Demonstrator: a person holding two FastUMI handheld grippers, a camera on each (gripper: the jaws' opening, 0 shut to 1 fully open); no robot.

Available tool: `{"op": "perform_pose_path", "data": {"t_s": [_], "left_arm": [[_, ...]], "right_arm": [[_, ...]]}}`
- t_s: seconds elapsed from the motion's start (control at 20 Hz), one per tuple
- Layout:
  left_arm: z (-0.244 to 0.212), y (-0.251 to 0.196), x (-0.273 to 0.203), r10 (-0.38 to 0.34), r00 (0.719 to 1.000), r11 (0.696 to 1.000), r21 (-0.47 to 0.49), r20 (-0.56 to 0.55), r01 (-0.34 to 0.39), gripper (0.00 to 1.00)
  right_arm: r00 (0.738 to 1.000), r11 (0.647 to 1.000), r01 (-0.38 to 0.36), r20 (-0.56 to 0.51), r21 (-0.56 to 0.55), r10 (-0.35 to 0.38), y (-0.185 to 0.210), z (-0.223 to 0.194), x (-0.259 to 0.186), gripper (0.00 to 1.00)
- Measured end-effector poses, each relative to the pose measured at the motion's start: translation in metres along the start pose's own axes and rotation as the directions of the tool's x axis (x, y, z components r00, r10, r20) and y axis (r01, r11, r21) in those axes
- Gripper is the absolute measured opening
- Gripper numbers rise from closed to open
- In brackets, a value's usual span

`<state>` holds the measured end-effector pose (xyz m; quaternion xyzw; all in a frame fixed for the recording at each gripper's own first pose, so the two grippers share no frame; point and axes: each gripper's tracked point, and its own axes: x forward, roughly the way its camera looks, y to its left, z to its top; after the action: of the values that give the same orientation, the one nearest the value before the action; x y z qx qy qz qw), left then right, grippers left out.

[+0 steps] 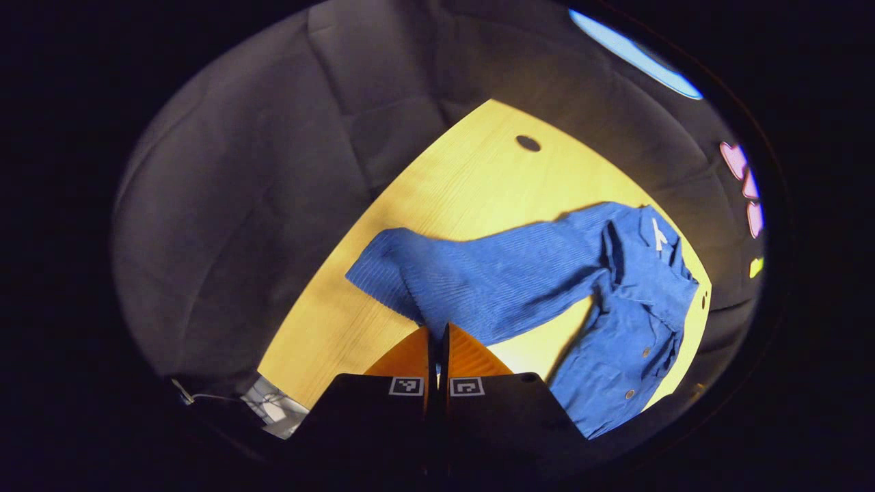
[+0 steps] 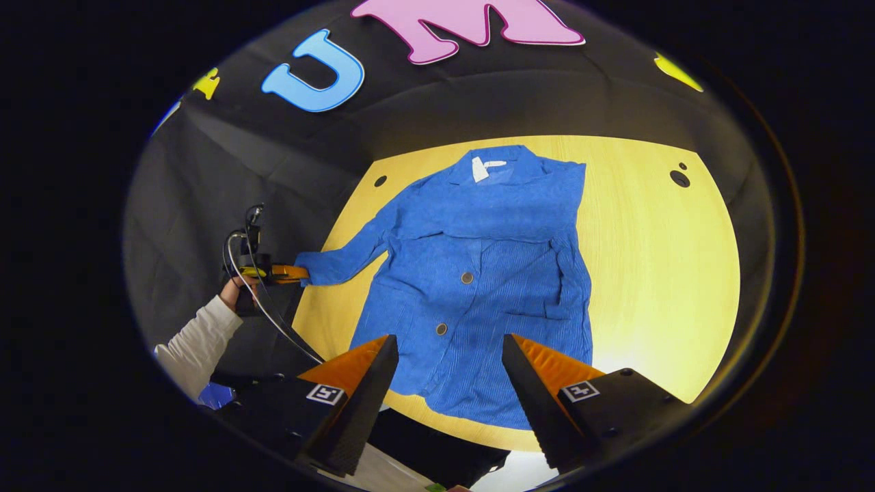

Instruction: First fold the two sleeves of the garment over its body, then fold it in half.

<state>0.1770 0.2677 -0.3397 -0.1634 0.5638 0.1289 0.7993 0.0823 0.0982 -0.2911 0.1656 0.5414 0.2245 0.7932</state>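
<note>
Blue ribbed corduroy button-front shirt (image 2: 478, 273) lies spread, front up, on the pale yellow wood-grain table (image 2: 656, 273), collar toward the far edge. Its hem is partly cut off behind the right gripper (image 2: 448, 355), which hangs above it w/ fingers spread wide, gripping nothing. 2 round buttons show; the white neck label (image 2: 480, 168) is too small to read. Left gripper (image 1: 437, 342) has its jaws pressed together on the cuff of the shirt's outstretched sleeve (image 1: 478, 273) at the table's side edge; the cuff tip is hidden between the fingers. In the right gripper view, a hand (image 2: 232, 290) in a white sleeve holds that gripper; cables partly cover it.
</note>
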Motion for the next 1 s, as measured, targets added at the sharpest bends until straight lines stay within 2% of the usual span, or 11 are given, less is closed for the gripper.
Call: {"op": "perform_pose_path", "data": {"t_s": [0.3, 0.4, 0.5, 0.6, 0.75, 0.85, 1.0], "left_arm": [[0.038, -0.101, -0.063, -0.061, 0.989, 0.984, 0.175, 0.132, 0.037, 0.0], [0.041, -0.147, -0.081, -0.103, 0.983, 0.968, 0.244, 0.151, 0.064, 0.0], [0.046, -0.188, -0.088, -0.107, 0.979, 0.942, 0.332, 0.176, 0.043, 0.0], [0.05, -0.23, -0.085, -0.111, 0.976, 0.911, 0.412, 0.186, 0.025, 0.0], [0.042, -0.297, -0.071, -0.141, 0.978, 0.88, 0.471, 0.152, 0.053, 0.0], [0.039, -0.33, -0.053, -0.135, 0.981, 0.861, 0.507, 0.14, 0.046, 0.0], [0.02, -0.387, -0.027, -0.179, 0.981, 0.852, 0.511, 0.078, 0.114, 0.0]], "right_arm": [[0.999, 0.999, 0.001, 0.044, -0.032, 0.0, -0.025, 0.023, -0.023, 0.98], [0.998, 1.0, 0.002, 0.055, -0.024, 0.0, -0.034, 0.025, -0.034, 0.98], [0.998, 1.0, 0.001, 0.066, -0.018, 0.0, -0.043, 0.025, -0.044, 0.98], [0.997, 1.0, 0.015, 0.076, -0.019, -0.013, -0.056, 0.024, -0.057, 0.98], [0.995, 0.999, 0.046, 0.09, -0.002, -0.046, -0.081, 0.019, -0.077, 0.98], [0.993, 0.998, 0.065, 0.096, 0.017, -0.066, -0.099, 0.017, -0.087, 0.98], [0.99, 0.994, 0.097, 0.095, 0.053, -0.102, -0.128, 0.012, -0.094, 0.98]]}}
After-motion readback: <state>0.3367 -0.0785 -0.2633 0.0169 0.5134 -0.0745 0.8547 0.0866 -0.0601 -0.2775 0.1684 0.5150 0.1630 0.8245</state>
